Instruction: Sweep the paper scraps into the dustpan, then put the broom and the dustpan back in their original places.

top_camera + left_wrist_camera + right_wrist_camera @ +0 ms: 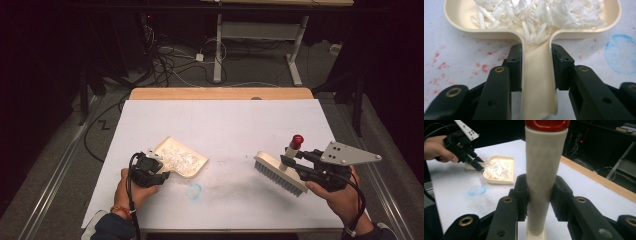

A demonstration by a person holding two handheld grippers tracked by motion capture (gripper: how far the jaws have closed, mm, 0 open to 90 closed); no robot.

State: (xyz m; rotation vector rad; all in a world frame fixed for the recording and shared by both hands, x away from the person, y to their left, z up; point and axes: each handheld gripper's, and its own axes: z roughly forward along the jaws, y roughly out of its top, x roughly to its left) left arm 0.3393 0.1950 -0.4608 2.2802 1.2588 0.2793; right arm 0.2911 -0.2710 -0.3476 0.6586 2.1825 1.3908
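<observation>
While the high view looks down, the left gripper (159, 170) pinches the dustpan (181, 157) at mid-left of the white table (225, 125), and the right gripper (294, 162) clamps the brush (280, 173); cables litter the dark floor. From the left gripper view, stiff, light plastic handle (537, 82) sits between jaws; paper shreds (539, 12) look loose, easily spilled. Seen in the right gripper view, jaws squeeze the brush's textured grip (544, 170), a sound hold.

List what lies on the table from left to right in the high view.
left gripper → dustpan holding white paper shreds → blue smudge → brush → right gripper
</observation>
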